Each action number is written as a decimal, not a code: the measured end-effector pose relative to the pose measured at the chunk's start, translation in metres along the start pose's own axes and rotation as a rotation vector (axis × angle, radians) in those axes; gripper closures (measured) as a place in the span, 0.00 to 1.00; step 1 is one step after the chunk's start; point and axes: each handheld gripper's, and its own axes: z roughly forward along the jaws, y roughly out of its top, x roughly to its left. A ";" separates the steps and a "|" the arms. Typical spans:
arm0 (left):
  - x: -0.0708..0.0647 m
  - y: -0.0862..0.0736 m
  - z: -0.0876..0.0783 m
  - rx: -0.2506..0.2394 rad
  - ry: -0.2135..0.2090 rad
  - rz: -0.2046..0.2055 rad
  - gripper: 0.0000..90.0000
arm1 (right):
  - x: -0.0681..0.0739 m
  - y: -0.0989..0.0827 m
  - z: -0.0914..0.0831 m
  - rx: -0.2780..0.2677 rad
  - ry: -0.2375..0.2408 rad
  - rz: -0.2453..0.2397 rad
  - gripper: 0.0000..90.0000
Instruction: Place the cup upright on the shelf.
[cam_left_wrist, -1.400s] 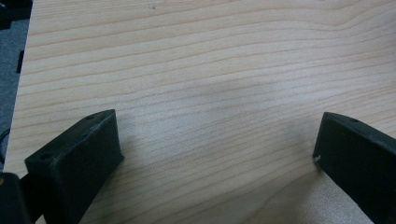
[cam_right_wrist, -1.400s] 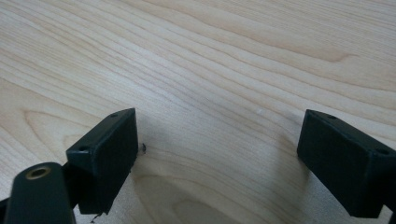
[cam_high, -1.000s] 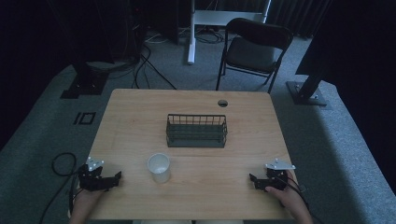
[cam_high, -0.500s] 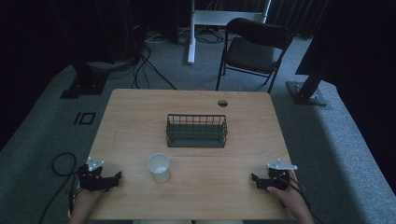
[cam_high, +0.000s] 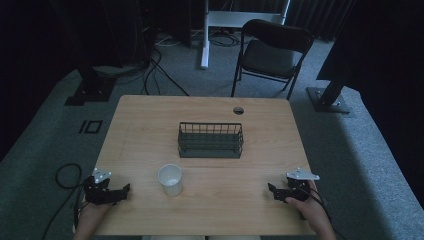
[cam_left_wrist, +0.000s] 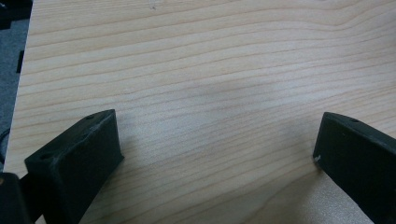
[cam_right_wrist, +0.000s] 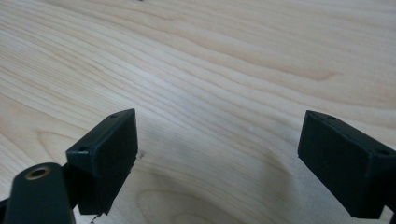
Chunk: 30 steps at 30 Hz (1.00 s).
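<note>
Roughly centre-front on table (cam_high: 150, 120): cup (cam_high: 170, 179), white, upright, empty as far as visible, untouched. Nearest to left gripper (cam_high: 122, 190), so taken as the thing in hand. Sits apart from both grippers, closer to the left one, well apart from right gripper (cam_high: 271, 190). Just behind cup, toward table middle: basket (cam_high: 210, 139), dark wire, rectangular, nothing seen inside. Cup and basket near but not touching.

Left gripper: resting low at front-left table edge, jaws spread wide, nothing between them. Left gripper view (cam_left_wrist: 215, 154) confirms: bare wood between the two black jaws. Pointing roughly toward cup.

Right gripper: at front-right edge, jaws likewise released and wide, bare wood between in right gripper view (cam_right_wrist: 217, 154). Held in hand (cam_high: 312, 210), cable trailing off right.

Beyond table: chair (cam_high: 272, 47), cables on floor, stand legs. Not relevant.

Judged step: start pose, no reach begun, nothing done yet.

Risks from here, judged:
- Light cup, likely paper or thin plastic; tipped or shoved easily if a jaw tip hits the wall before closing.
- Crushed rim if clamped hard across the mouth.
- Low sideways approach from left could push cup right instead of straddling it.
- If headed for basket: cup base could catch on wire rim and tilt.
- Dim light; cup edge hard to judge.
</note>
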 end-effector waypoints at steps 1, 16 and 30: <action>0.000 0.000 0.000 0.000 0.000 0.000 0.01 | 0.001 0.001 0.000 -0.001 0.002 -0.002 0.13; 0.000 0.000 0.000 0.000 0.000 0.000 0.01 | 0.014 0.014 0.000 -0.021 0.037 -0.027 0.14; 0.000 0.000 0.000 0.000 0.000 0.000 0.01 | 0.034 0.031 0.010 -0.055 0.091 -0.057 0.14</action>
